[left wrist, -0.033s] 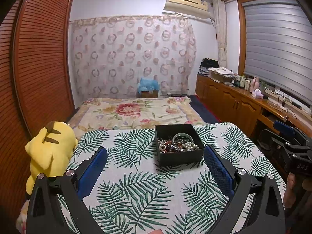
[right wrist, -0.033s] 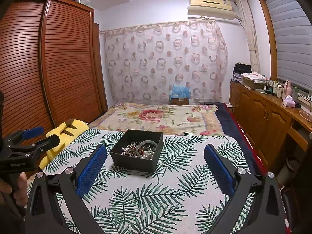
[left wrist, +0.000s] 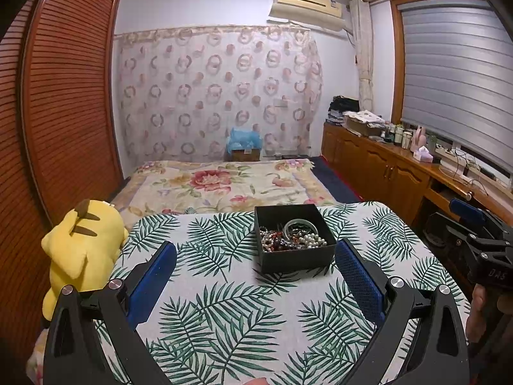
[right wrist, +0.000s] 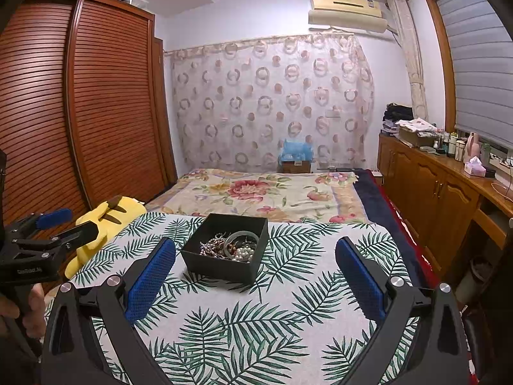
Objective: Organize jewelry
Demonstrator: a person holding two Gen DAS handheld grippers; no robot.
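A black open box (left wrist: 298,260) (right wrist: 221,269) stands on the far half of a table covered with a palm-leaf cloth (left wrist: 243,314) (right wrist: 288,308). Inside lies a heap of jewelry (left wrist: 290,238) (right wrist: 231,247): pearl and dark bead strings and a grey bangle. My left gripper (left wrist: 255,246) is open, its blue pads (left wrist: 150,282) wide apart just short of the box, nothing between them. My right gripper (right wrist: 255,242) is also open and empty, facing the box from the right. Each gripper shows at the edge of the other's view, held by a hand.
A yellow plush toy (left wrist: 81,243) (right wrist: 109,213) leans at the table's left edge. Beyond the table is a bed with a floral blanket (left wrist: 224,183). Wooden cabinets (left wrist: 384,168) run along the right wall, slatted wardrobe doors (left wrist: 64,112) along the left.
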